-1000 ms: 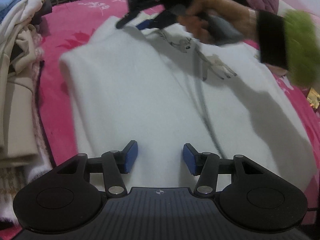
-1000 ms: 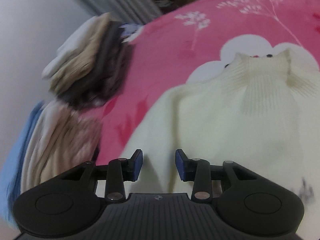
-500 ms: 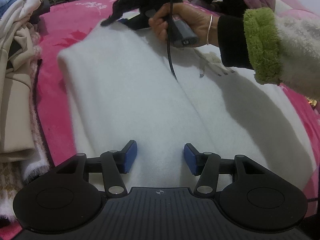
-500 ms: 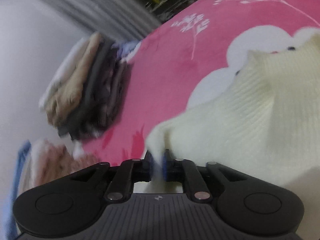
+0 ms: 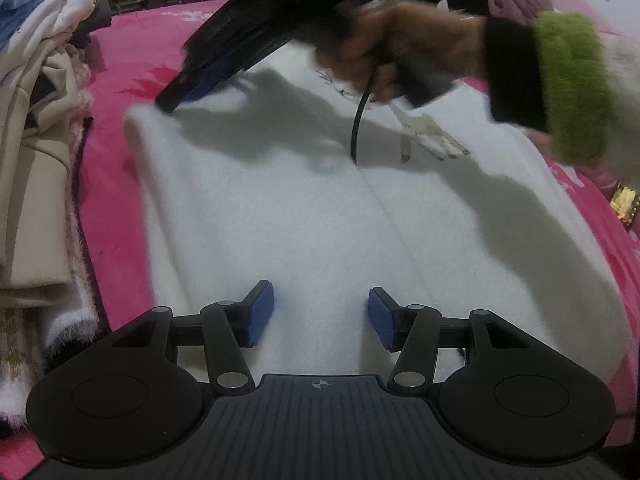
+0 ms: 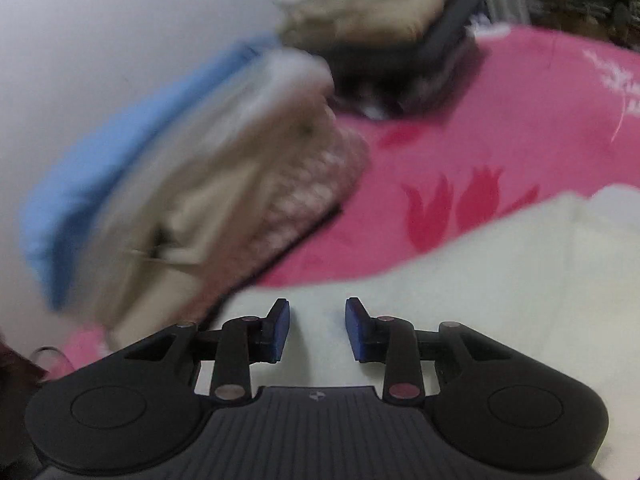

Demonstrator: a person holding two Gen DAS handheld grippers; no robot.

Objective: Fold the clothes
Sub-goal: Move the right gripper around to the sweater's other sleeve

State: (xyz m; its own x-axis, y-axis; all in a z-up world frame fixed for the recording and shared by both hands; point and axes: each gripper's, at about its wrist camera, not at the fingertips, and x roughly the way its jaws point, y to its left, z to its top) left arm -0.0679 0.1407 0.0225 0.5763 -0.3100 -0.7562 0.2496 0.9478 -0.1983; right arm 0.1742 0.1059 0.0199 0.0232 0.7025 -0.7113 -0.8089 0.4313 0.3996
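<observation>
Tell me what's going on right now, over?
Left gripper jaws open, hovering over the white sweater. Right gripper jaws apart, nothing pinched, at the sweater's far corner. Folded clothes pile beside it, not blocking.

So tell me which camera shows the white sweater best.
The left wrist view: the white sweater fills the frame, lying flat on the pink blanket, its printed design visible. The right wrist view shows only a blurred edge of it.

— How many hand-held grippers?
— Two: the left hand-held gripper (image 5: 320,316) and the right hand-held gripper (image 6: 318,328).
— And garments spread flat?
— One white sweater (image 5: 320,220), on one pink blanket (image 5: 108,200).
— Piles of clothes?
— Two (image 6: 192,200), (image 6: 376,12).
</observation>
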